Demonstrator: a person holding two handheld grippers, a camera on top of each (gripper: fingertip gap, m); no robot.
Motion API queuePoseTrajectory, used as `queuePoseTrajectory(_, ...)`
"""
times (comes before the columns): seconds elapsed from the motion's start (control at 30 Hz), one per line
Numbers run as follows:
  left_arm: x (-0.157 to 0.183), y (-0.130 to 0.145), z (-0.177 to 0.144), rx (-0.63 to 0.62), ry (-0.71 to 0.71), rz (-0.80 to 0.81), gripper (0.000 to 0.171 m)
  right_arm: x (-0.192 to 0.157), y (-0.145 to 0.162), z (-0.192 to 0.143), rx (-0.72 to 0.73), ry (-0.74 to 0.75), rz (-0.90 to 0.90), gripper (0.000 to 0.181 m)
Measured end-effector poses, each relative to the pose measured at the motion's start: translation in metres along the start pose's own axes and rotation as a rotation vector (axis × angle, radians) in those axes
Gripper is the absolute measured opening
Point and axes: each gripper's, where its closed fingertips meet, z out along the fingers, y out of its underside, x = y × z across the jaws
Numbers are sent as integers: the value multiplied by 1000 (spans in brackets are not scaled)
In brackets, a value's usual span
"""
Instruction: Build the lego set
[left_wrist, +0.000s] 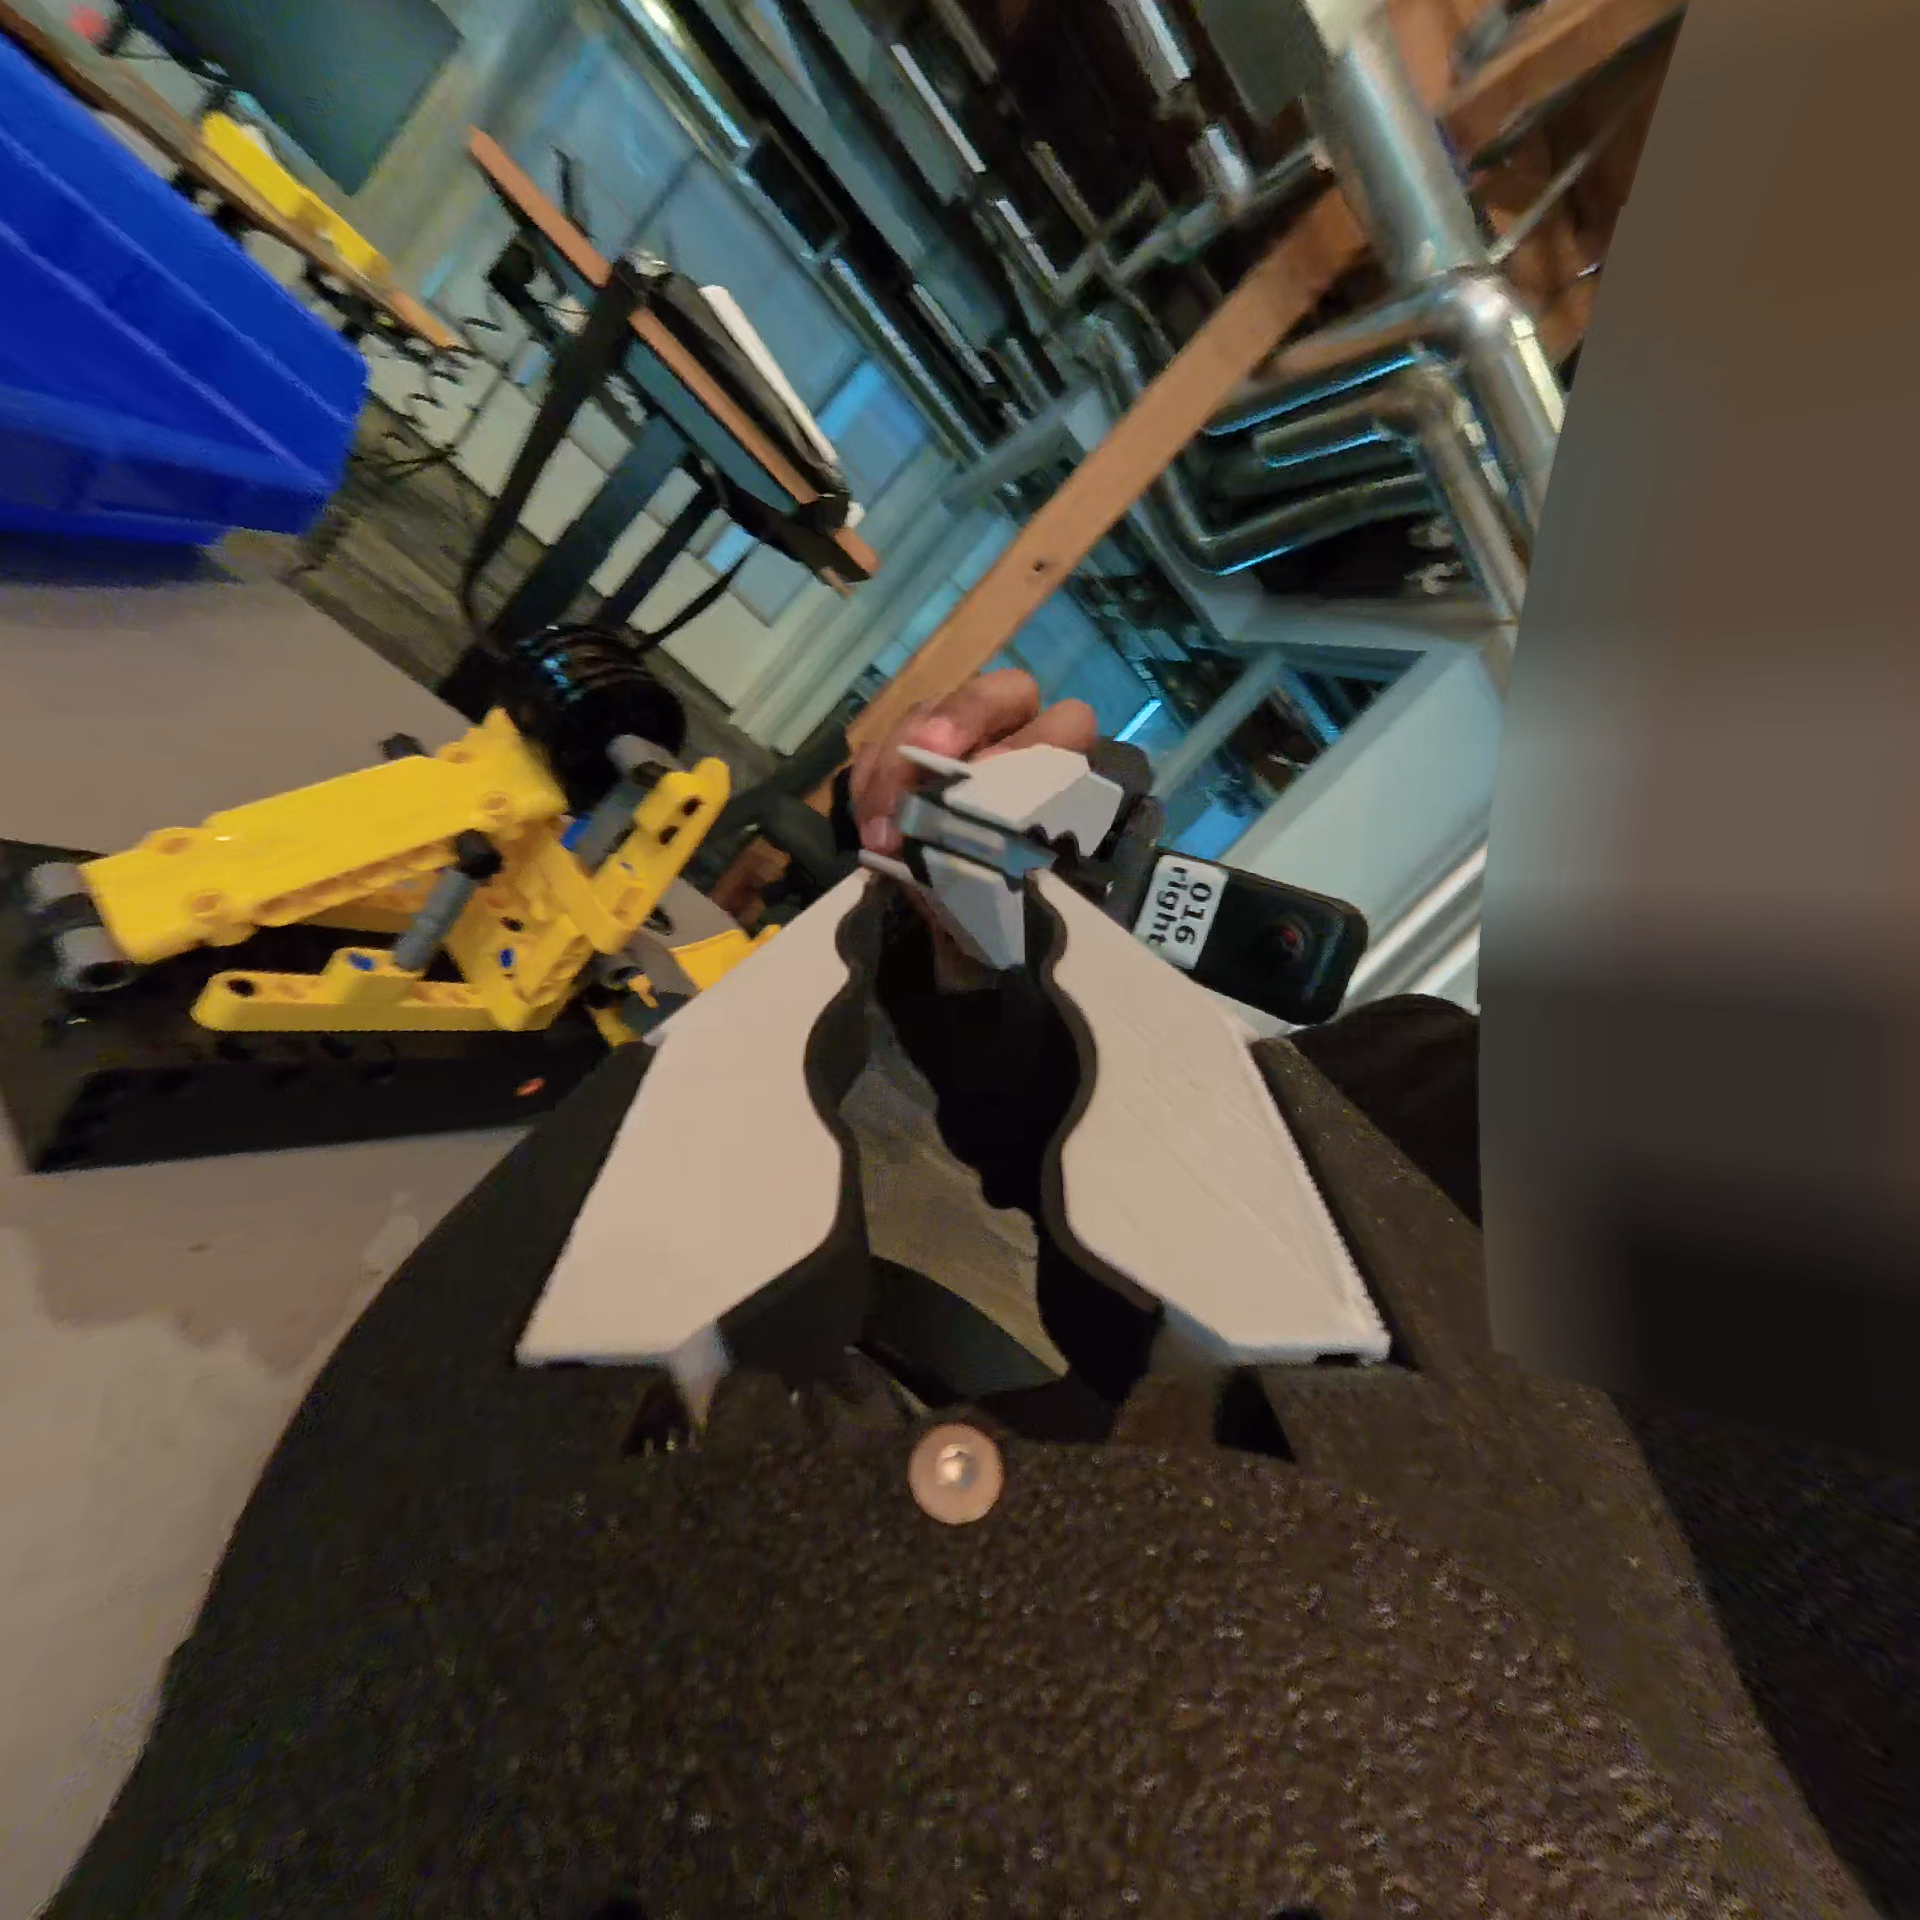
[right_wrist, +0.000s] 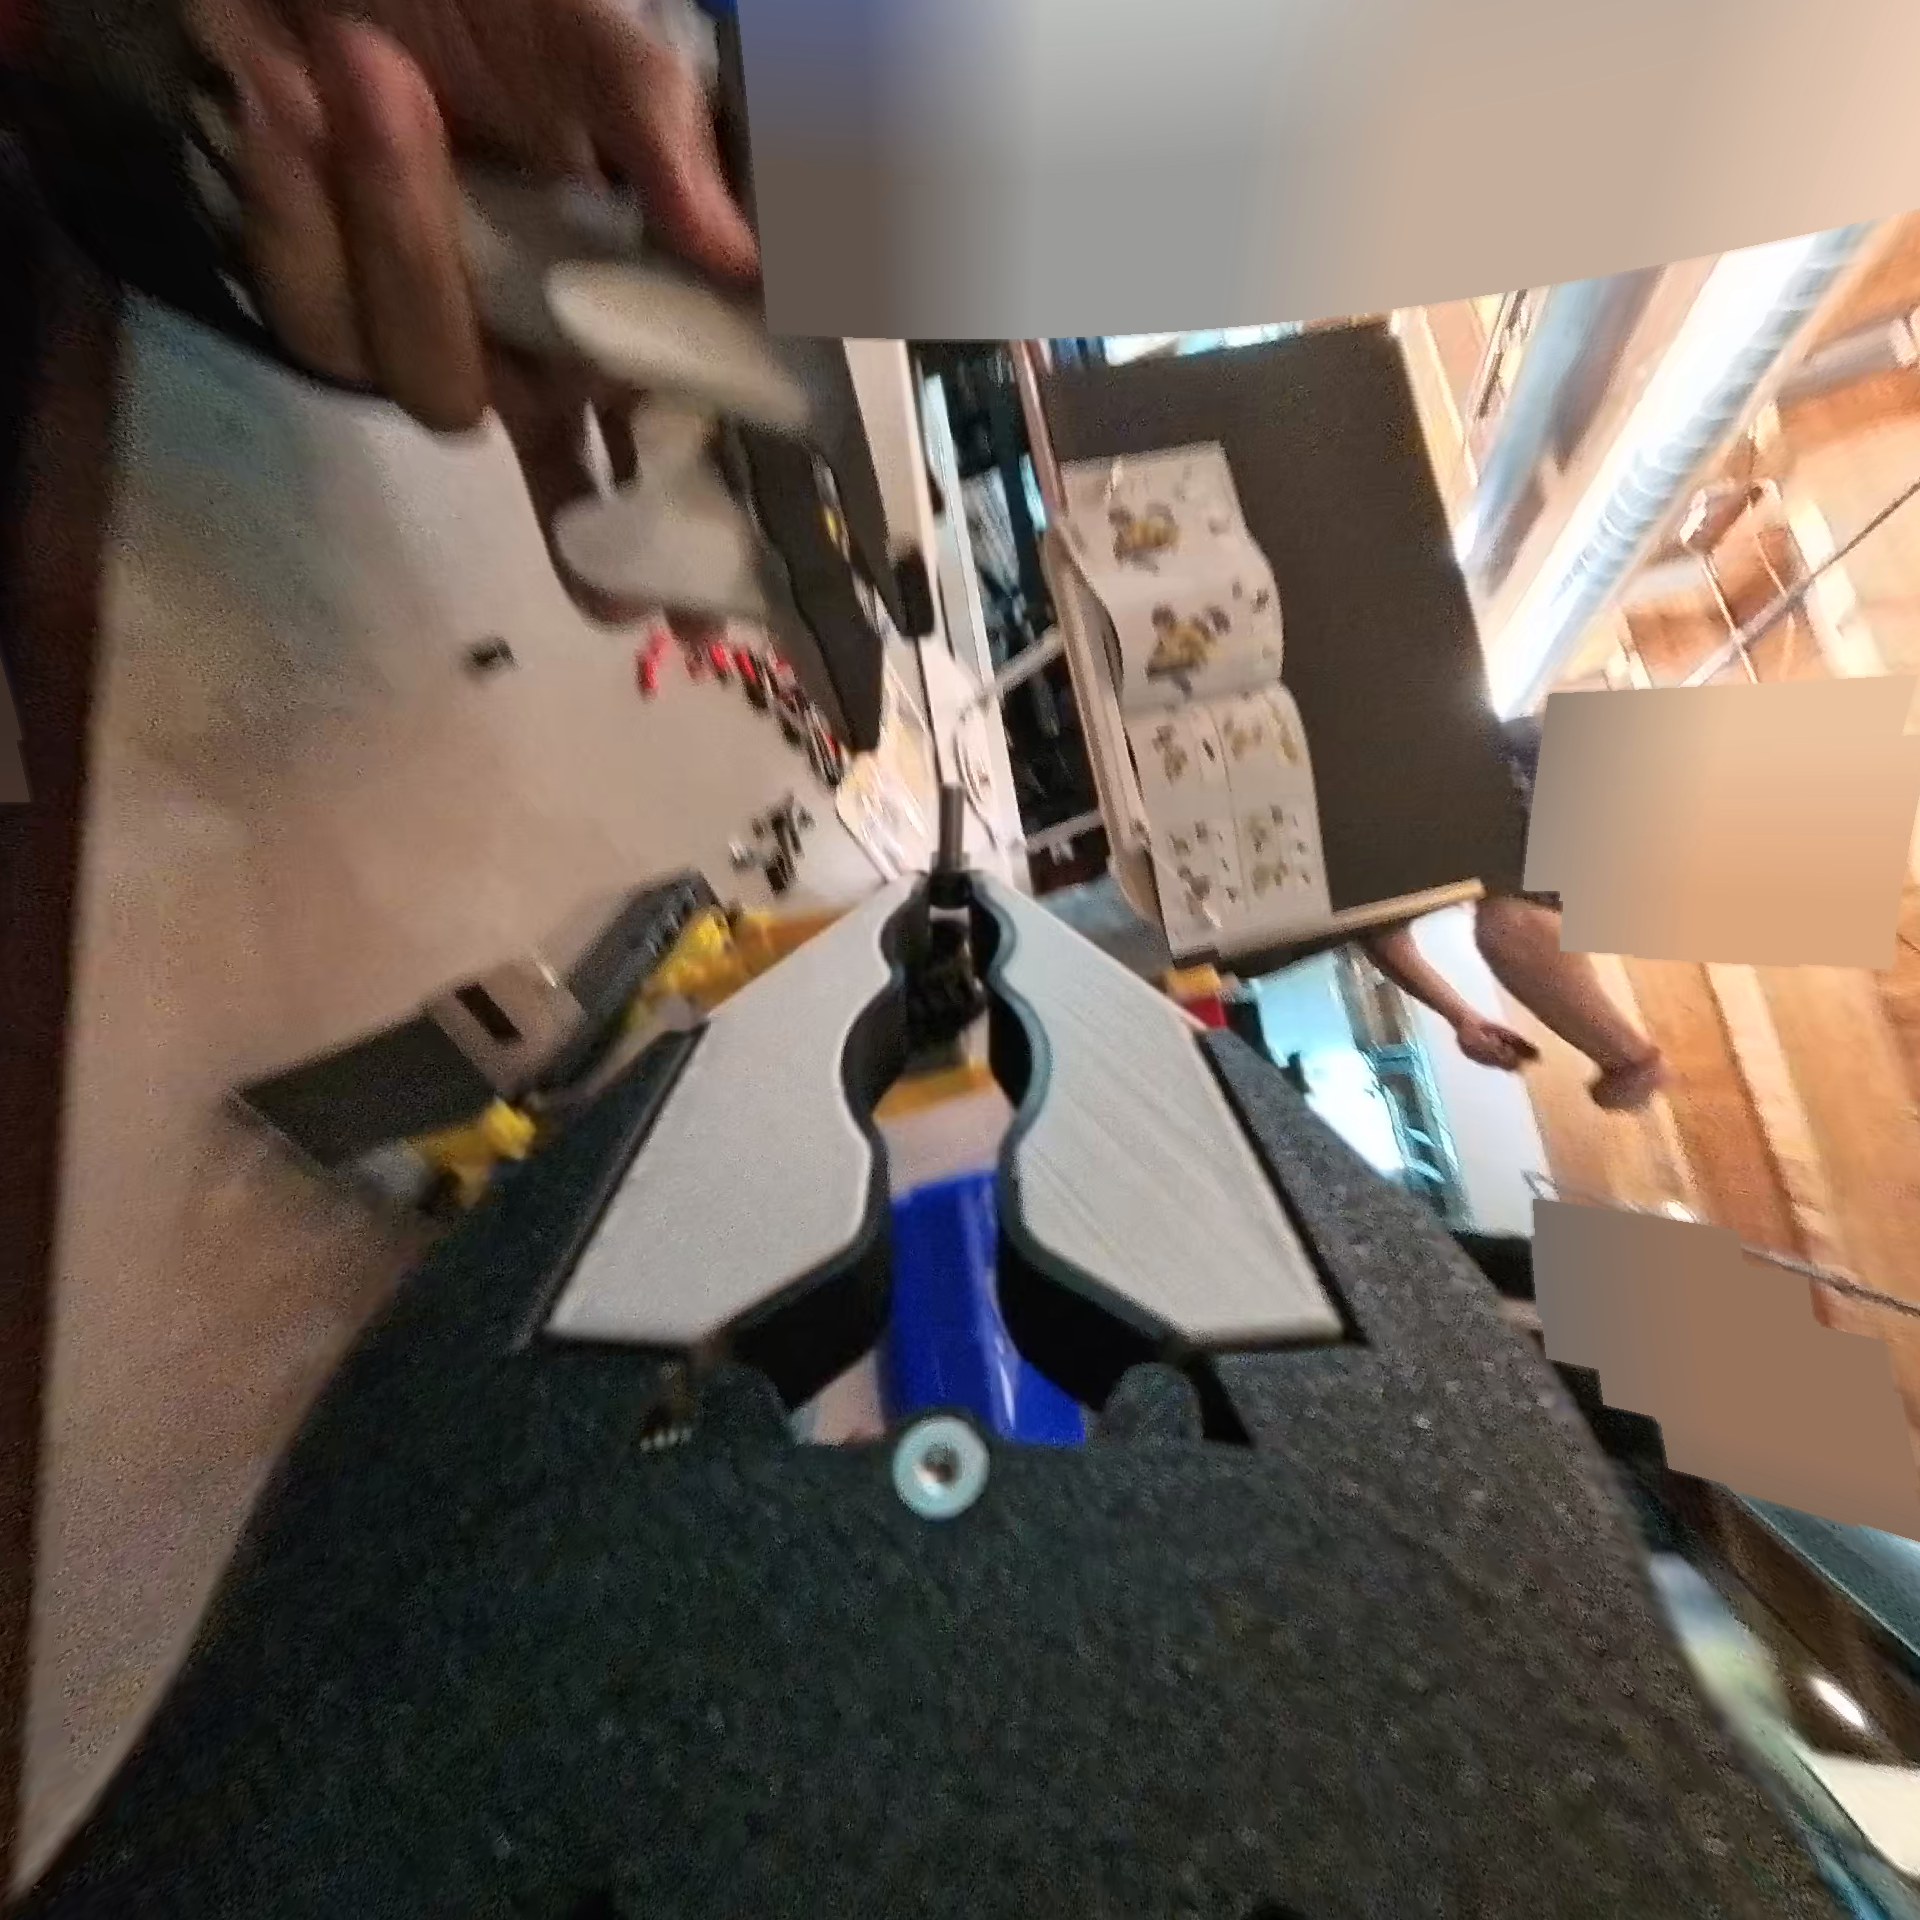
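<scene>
My left gripper (left_wrist: 954, 888) is open and empty, held in the air above the white table (left_wrist: 208, 1351). Beyond its tips a hand (left_wrist: 935, 738) holds my right gripper (left_wrist: 977, 831), which points back toward it. In the right wrist view my right gripper (right_wrist: 948, 894) is shut on a small dark grey axle (right_wrist: 950, 831) with a black piece on it; the axle's end sticks out past the fingertips. A yellow brick-built model (left_wrist: 416, 894) on a black base (left_wrist: 260, 1091) stands left of the left gripper. It also shows in the right wrist view (right_wrist: 686, 956).
A blue bin (left_wrist: 135, 343) stands at the table's far left and shows between the right fingers (right_wrist: 956, 1288). Small red and black parts (right_wrist: 727, 665) lie scattered on the table (right_wrist: 312, 727). A person's arms (right_wrist: 1527, 987) show in the background, with desks and shelving behind. The left gripper's tips are roughly 4 cm from the right gripper's.
</scene>
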Motion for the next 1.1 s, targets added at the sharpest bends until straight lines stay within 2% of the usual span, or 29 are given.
queuePoseTrajectory(0.1, -19, 2, 4, -31, -168, 97, 28, -1, 35, 4, -145, 27, -98, 7)
queuePoseTrajectory(0.17, -35, 5, 7, -73, -305, 192, 29, -6, 48, 6, -192, 19, -130, 7)
queuePoseTrajectory(0.27, -56, 8, 11, -139, -498, 334, 32, -16, 54, 9, -200, -16, -120, 7)
queuePoseTrajectory(0.4, -76, 11, 15, -216, -658, 501, 34, -21, 57, 11, -201, -29, -134, 7)
queuePoseTrajectory(0.57, -85, 9, 20, -256, -723, 631, 34, -24, 57, 16, -187, -23, -170, 7)
queuePoseTrajectory(1.1, -84, 3, 25, -248, -685, 718, 32, -20, 62, 24, -220, 20, -321, 7)
